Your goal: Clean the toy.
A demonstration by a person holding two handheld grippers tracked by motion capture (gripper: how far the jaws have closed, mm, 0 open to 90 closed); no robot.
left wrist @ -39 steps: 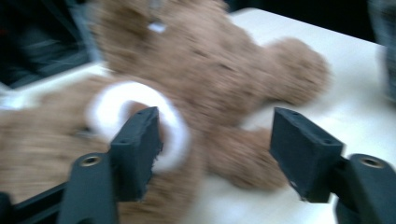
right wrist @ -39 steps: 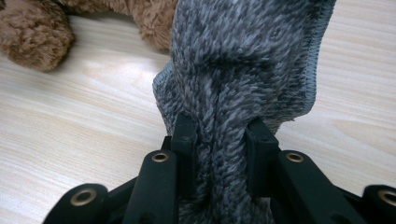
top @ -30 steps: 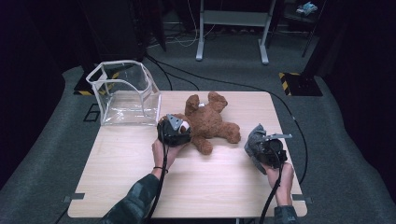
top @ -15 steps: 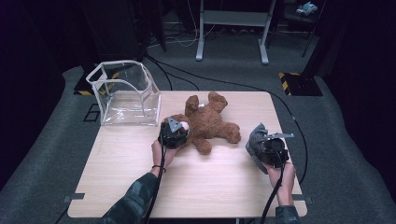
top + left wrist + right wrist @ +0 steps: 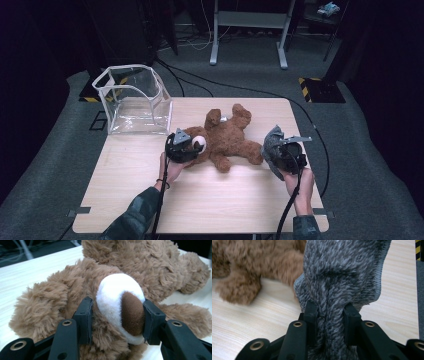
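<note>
High view: teddy bear (image 5: 227,140) lies flat mid-table, head toward 8 o'clock at the left gripper (image 5: 186,146); right gripper (image 5: 280,150) sits at the bear's 3 o'clock holding a grey knit cloth (image 5: 271,143) just off its leg, clear bin (image 5: 132,100) stands at the table's 10 o'clock corner, likely the drop-off. Left gripper view: jaws straddle the white muzzle (image 5: 117,302) with pads touching both sides, probably to pin the head; whether they squeeze, I can't tell. Right gripper view: jaws narrow, pinching a bunched fold of the cloth so it hangs upright, bear's paw (image 5: 239,291) at 10 o'clock.
</note>
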